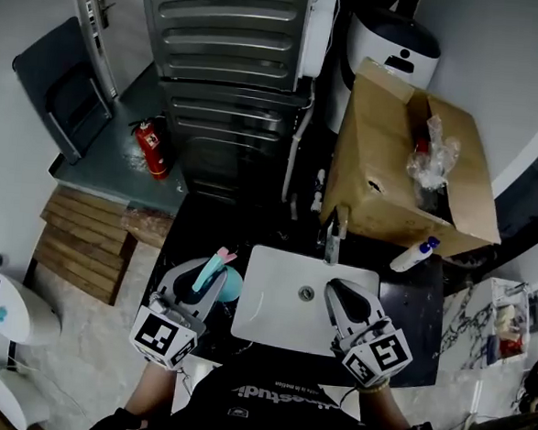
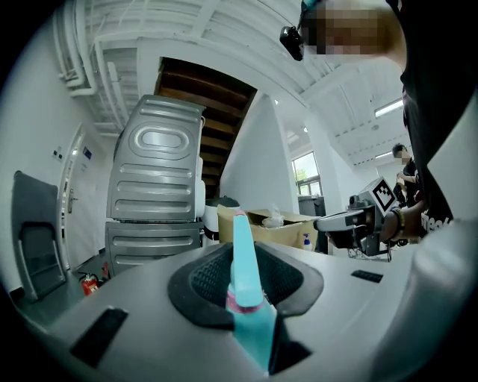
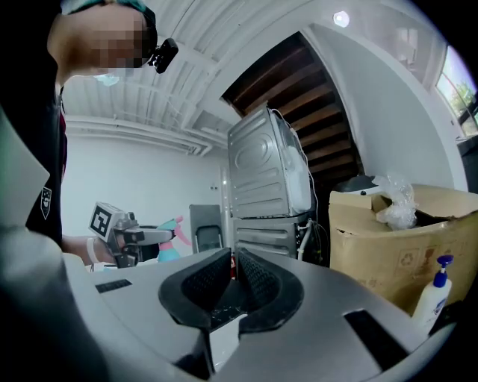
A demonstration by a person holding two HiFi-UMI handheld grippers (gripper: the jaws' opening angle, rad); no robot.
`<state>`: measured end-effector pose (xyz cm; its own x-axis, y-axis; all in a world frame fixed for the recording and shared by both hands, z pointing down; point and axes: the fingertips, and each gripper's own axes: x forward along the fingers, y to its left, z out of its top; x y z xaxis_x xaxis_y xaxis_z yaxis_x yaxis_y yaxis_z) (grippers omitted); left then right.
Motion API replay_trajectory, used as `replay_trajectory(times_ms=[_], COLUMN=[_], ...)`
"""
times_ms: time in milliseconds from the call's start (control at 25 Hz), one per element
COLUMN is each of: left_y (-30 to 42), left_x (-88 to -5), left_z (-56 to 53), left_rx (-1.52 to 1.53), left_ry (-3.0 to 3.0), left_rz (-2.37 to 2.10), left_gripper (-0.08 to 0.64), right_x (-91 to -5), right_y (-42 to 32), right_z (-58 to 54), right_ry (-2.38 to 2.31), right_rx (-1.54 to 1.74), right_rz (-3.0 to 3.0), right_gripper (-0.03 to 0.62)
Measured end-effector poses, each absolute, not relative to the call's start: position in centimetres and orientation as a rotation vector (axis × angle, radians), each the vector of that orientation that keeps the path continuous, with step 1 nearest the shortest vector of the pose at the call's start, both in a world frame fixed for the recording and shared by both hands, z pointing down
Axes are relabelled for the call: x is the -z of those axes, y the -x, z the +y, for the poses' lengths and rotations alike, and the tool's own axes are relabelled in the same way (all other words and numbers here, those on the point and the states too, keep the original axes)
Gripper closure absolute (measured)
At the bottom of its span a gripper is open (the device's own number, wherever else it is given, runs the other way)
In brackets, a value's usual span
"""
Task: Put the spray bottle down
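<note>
Black counter (image 1: 416, 314), white sink (image 1: 275, 322) (spray bottle (image 1: 212, 272) held).

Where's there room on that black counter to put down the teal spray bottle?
Bare black counter lies right of the white sink, on the near side of the lying pump bottle. The sink's basin is bare too. The back is crowded: the faucet and the cardboard box stand there.

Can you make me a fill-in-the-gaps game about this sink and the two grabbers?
The left gripper holds the spray bottle, while the right gripper holds ____.
The fire extinguisher is coloured ____.
Behind the sink stands a cardboard ____.
Missing words: nothing, red, box.
</note>
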<state>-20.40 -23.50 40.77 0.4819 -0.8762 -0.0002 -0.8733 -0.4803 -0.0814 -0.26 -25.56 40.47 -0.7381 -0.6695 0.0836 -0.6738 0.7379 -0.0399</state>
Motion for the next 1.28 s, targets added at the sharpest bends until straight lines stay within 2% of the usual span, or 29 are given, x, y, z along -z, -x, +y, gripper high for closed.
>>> replay_trajectory(times_ms=[520,1280], left_y=[18.5,17.4], left_x=[-41.2,-48.2], left_z=[-30.8,-42.2], left_rx=[0.086,0.192], left_ry=[2.623,2.549], left_rz=[1.510,1.459], left_gripper=[0.465,0.465], right_x=[-43.2,-44.7], right_y=[0.8,3.4], right_z=[-28.9,-28.4], right_ry=[-1.053,-1.099], right_rx=[-0.118,-0.135], right_rz=[-2.866,-2.848], right_gripper=[0.535,0.535])
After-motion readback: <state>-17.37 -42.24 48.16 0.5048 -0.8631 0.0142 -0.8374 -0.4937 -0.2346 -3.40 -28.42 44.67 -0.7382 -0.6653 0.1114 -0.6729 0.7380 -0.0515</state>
